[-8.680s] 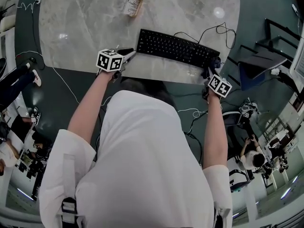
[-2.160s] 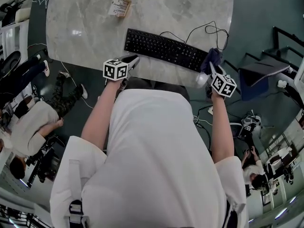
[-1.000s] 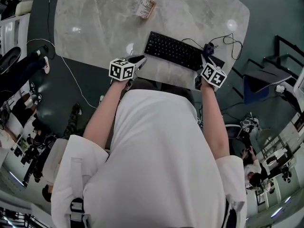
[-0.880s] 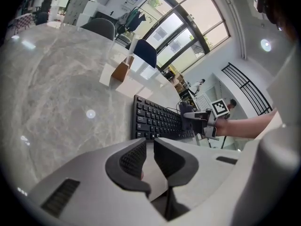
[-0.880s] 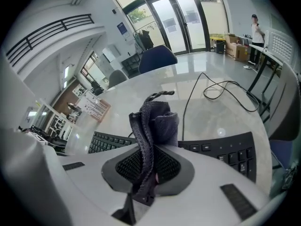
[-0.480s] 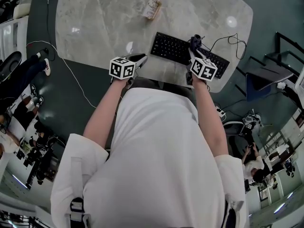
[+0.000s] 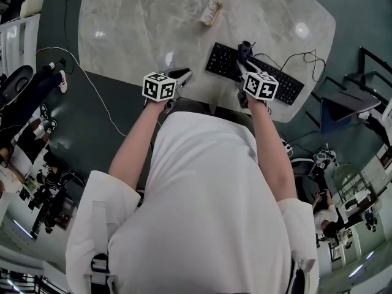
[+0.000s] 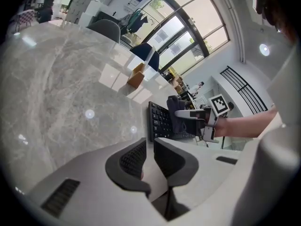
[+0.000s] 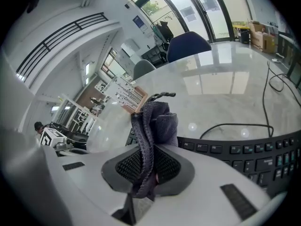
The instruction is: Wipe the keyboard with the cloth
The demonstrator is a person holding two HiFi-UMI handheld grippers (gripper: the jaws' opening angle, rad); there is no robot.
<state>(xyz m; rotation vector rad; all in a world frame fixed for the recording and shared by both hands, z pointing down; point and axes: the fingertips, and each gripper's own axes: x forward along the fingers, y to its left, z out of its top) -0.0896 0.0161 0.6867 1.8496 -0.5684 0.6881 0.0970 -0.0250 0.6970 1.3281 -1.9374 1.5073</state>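
A black keyboard [image 7: 278, 81] lies slanted near the front right edge of the marble table [image 7: 135, 29]. My right gripper [image 7: 244, 59] hangs over the keyboard's left part, shut on a dark purple-grey cloth [image 7: 245, 46]. In the right gripper view the cloth [image 9: 153, 126] bunches up between the pads, with the keyboard [image 9: 244, 157] just below and to the right. My left gripper [image 7: 184, 73] rests at the table's front edge, left of the keyboard, shut and holding nothing. The left gripper view shows the keyboard [image 8: 160, 121] and the cloth [image 8: 176, 117] beyond its jaws.
A small brown-and-white box [image 7: 211, 11] lies farther back on the table. The keyboard's black cable [image 7: 306, 57] loops off to the right edge. Beside the table there are chairs, floor cables and people.
My right gripper has carried the cloth leftward along the keyboard, from its right end toward its left part. The left gripper has stayed at the table edge.
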